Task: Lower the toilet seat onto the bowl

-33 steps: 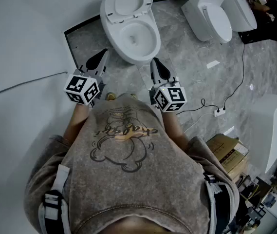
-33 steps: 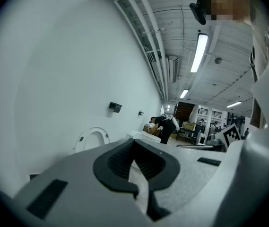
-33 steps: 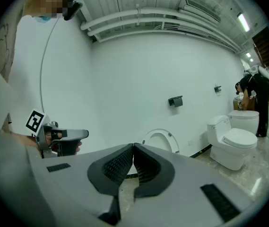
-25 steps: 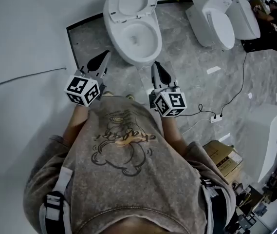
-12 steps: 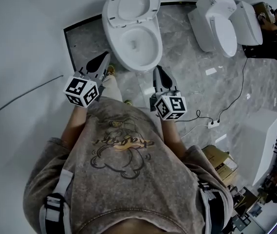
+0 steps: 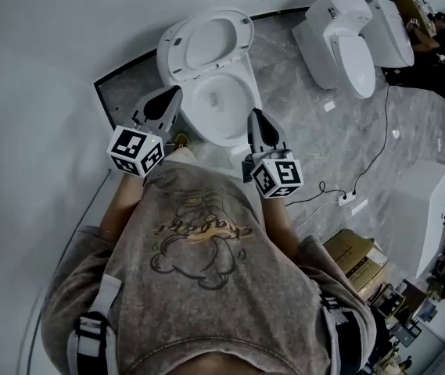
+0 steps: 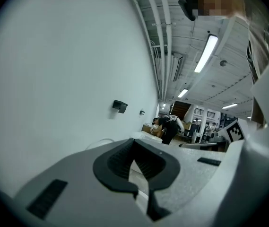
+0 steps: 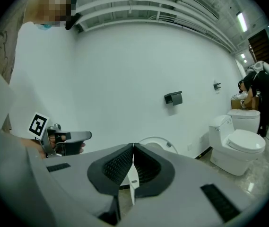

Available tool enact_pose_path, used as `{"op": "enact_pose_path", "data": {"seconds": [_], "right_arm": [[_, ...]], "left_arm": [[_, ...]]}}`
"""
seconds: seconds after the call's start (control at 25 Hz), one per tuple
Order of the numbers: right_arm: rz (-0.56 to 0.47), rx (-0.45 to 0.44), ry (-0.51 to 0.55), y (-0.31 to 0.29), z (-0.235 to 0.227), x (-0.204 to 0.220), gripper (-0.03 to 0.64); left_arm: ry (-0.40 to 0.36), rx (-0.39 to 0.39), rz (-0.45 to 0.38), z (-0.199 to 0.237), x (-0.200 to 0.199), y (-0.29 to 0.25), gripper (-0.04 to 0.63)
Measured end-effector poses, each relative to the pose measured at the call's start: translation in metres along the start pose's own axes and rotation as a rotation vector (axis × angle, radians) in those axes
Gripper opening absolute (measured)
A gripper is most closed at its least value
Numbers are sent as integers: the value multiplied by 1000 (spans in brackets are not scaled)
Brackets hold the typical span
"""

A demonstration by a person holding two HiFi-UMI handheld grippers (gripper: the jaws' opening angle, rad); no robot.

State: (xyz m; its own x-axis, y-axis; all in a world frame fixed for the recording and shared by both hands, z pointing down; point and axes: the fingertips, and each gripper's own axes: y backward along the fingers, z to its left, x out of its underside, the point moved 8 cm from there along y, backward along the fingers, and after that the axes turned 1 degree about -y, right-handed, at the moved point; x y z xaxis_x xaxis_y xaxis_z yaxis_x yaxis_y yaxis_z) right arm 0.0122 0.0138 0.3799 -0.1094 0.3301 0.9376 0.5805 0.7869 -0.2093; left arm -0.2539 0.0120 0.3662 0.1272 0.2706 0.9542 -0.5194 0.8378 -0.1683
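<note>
Raised toilet seat (image 6: 174,50) stands beyond left hand-held gripper (image 6: 174,92), untouched.

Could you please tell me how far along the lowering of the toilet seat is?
Done: only getting into position; the person stands facing the toilet bowl. In hand: the left gripper and right gripper point toward the bowl, both shut and empty, touching nothing. Left: the toilet seat is upright against the wall; it has yet to be caught and lowered onto the bowl.

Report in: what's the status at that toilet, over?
Jaws shut and empty on left gripper and right gripper. Raised toilet seat untouched, off the bowl. Nothing in the way.
</note>
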Motion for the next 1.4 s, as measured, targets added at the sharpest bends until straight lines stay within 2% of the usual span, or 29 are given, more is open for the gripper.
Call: {"op": "enact_pose_path", "data": {"seconds": [0.2,0.52,0.76,0.96,1.16,1.4], "right_arm": [[-1,43,-13,-21,-10,-8,28],[-20,48,-22,-37,-40,-23,28],[-24,45,-25,-45,-59,-30,28],[-15,57,-41,-46,-69,-26,28],[-10,71,-56,-47,-76,-26,28],[8,120,-76,-41,-87,-21,28]], "left_arm": [[-6,45,1,18,-13,-33,9],[-38,5,6,24,-28,-71,14],[-48,-5,9,32,-36,-96,141],[-117,-9,52,50,-40,-127,210],[-155,-16,104,82,-41,-172,212],[-217,-27,238,116,-13,-228,213]]}}
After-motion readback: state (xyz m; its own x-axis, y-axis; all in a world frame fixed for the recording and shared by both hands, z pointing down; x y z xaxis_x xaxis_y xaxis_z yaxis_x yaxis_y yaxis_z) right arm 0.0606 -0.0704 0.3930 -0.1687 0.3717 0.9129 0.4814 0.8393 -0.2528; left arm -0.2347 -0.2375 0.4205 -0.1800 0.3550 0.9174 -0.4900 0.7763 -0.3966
